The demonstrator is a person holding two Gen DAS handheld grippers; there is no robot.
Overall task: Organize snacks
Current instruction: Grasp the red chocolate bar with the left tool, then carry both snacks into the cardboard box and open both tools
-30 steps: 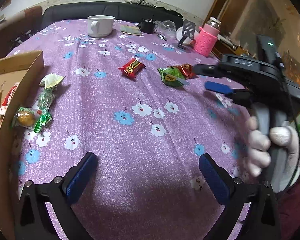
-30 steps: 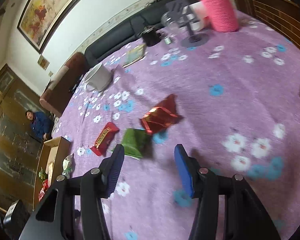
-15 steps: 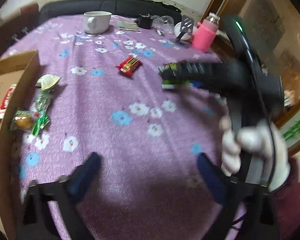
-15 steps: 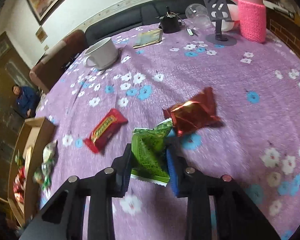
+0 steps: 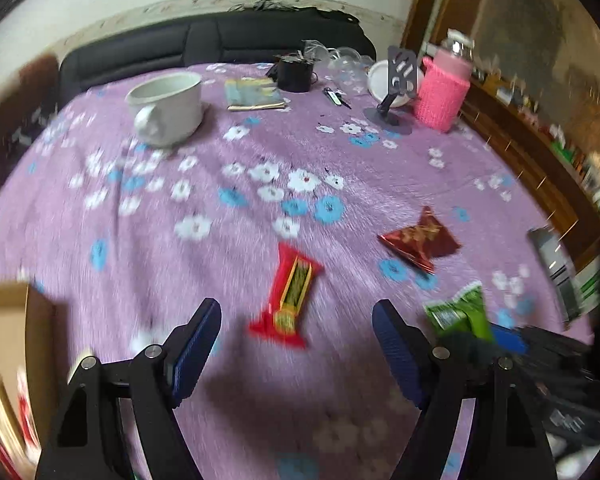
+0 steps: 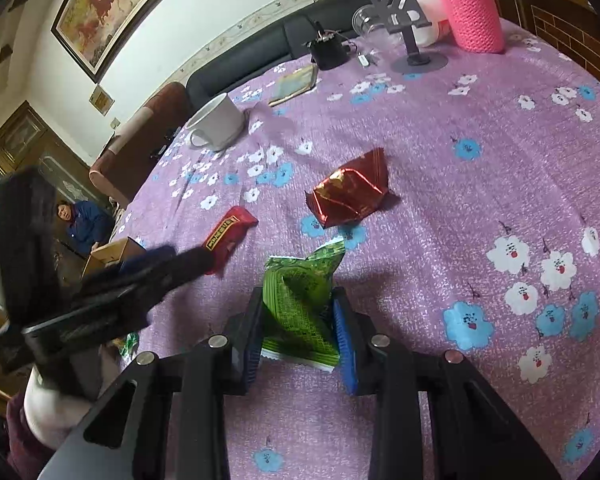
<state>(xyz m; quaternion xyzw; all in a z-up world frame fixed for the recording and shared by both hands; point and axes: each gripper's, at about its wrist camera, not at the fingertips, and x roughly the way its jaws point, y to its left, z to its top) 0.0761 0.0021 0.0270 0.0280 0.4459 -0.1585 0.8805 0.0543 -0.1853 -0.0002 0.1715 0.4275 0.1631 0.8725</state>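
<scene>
With the right gripper (image 6: 298,330) clamped on the green packet (image 6: 300,304), the left gripper (image 5: 296,344) hung spread over the red bar (image 5: 290,292), seemingly needing lowering and closing next.

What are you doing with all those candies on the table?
A person is tidying snacks with a grabbing tool in each hand. The right tool is shut on a green snack packet above the purple flowered tablecloth. The left tool is open and points at a long red candy bar lying flat on the cloth. A shiny dark red packet lies nearby, untouched. A cardboard box sits at the table's left edge.
</scene>
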